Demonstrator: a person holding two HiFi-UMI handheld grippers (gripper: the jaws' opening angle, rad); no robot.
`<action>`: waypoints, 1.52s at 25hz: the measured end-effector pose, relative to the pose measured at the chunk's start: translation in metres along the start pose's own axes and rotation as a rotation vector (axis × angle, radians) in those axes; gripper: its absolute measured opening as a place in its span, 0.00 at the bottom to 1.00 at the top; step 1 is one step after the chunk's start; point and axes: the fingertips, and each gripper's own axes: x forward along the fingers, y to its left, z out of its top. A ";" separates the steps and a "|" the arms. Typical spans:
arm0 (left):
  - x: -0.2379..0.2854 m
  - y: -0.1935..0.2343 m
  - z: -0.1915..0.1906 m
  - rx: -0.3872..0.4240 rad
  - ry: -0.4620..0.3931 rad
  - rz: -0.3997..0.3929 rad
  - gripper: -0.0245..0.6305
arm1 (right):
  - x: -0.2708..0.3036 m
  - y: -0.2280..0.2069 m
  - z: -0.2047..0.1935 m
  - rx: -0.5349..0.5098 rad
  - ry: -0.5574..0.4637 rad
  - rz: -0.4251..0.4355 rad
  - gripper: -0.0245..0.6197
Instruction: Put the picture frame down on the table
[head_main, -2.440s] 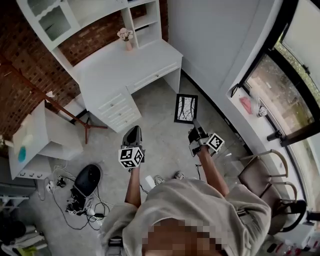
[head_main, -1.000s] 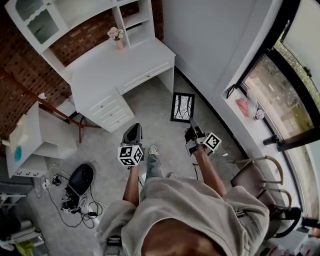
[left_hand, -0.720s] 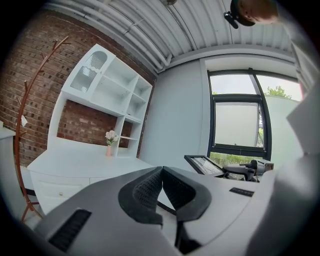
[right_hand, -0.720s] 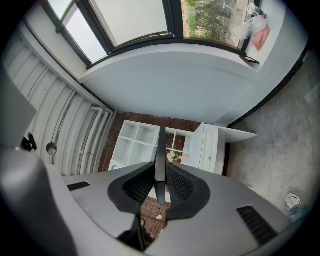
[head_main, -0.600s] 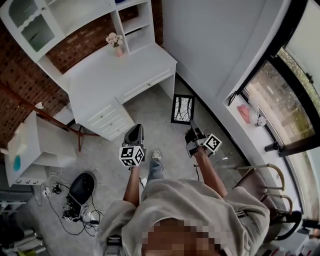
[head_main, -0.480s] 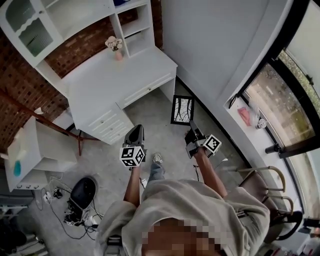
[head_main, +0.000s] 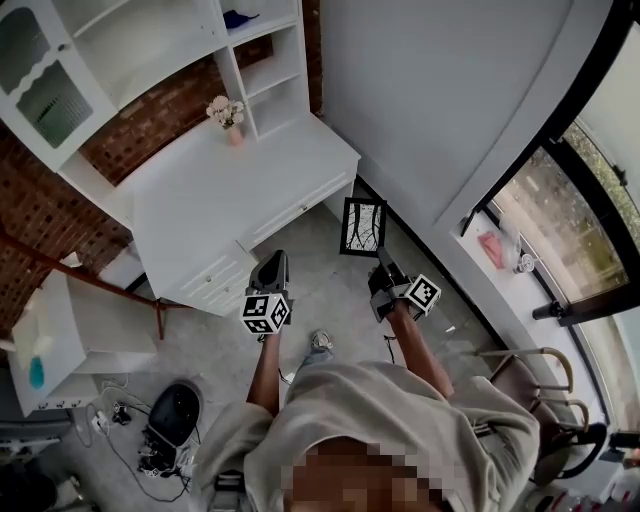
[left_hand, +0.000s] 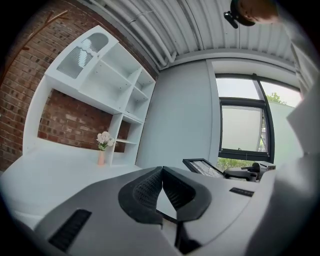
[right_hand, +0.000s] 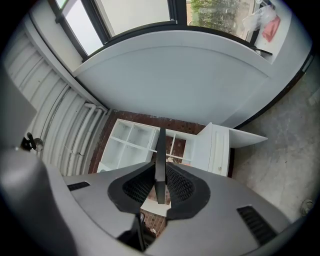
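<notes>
My right gripper (head_main: 381, 262) is shut on the black picture frame (head_main: 361, 226), which hangs in the air above the floor just right of the white desk (head_main: 240, 185). In the right gripper view the picture frame (right_hand: 160, 160) shows edge-on, pinched between the two pads (right_hand: 177, 186). My left gripper (head_main: 268, 272) is shut with nothing in it and hovers near the desk's front corner. In the left gripper view the left gripper (left_hand: 162, 169) has its pads touching, and the picture frame (left_hand: 202, 167) appears to its right.
A small vase of flowers (head_main: 228, 116) stands at the back of the desk under white shelves (head_main: 190, 45). The desk has drawers (head_main: 215, 285) at its front. A grey wall (head_main: 440, 110) and a window sill (head_main: 505, 260) lie to the right, a chair (head_main: 525, 385) behind.
The person has walked toward the desk. The desk and shelves now sit larger and closer, and the frame has come level with the desk's right end. Both grippers keep their hold.
</notes>
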 end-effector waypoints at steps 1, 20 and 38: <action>0.006 0.007 0.002 -0.002 0.000 -0.003 0.06 | 0.009 0.000 0.001 -0.004 -0.002 -0.001 0.17; 0.100 0.120 0.026 -0.004 -0.002 -0.046 0.06 | 0.142 -0.019 -0.006 -0.021 -0.042 -0.018 0.17; 0.126 0.128 0.013 -0.011 0.027 -0.069 0.06 | 0.161 -0.038 -0.002 -0.018 -0.038 -0.043 0.17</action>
